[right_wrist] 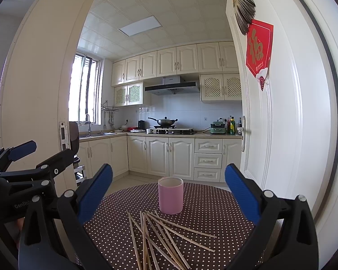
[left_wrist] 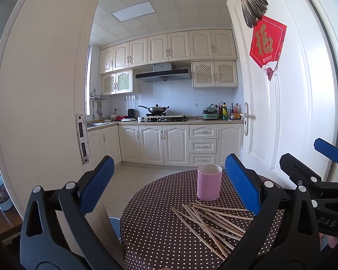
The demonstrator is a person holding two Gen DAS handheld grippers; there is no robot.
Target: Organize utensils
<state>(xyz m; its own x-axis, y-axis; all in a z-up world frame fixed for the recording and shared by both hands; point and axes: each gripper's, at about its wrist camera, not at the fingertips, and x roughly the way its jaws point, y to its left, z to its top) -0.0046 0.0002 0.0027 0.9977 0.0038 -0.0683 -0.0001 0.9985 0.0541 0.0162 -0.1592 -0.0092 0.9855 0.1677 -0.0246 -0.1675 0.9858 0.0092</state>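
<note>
A pink cup (left_wrist: 209,182) stands upright on a round table with a brown polka-dot cloth (left_wrist: 160,229). Several wooden chopsticks (left_wrist: 210,221) lie scattered on the cloth just in front of the cup. My left gripper (left_wrist: 169,184) is open and empty, above the near edge of the table. In the right wrist view the cup (right_wrist: 170,195), the chopsticks (right_wrist: 160,236) and the cloth (right_wrist: 214,211) show again. My right gripper (right_wrist: 169,191) is open and empty, held short of the chopsticks. Each gripper shows at the side of the other's view.
An open white door (left_wrist: 281,117) with a red paper decoration (left_wrist: 267,45) stands right of the table. A door frame (left_wrist: 45,90) is on the left. A kitchen with cabinets and a stove (left_wrist: 164,118) lies beyond. A bottle (left_wrist: 0,191) stands at far left.
</note>
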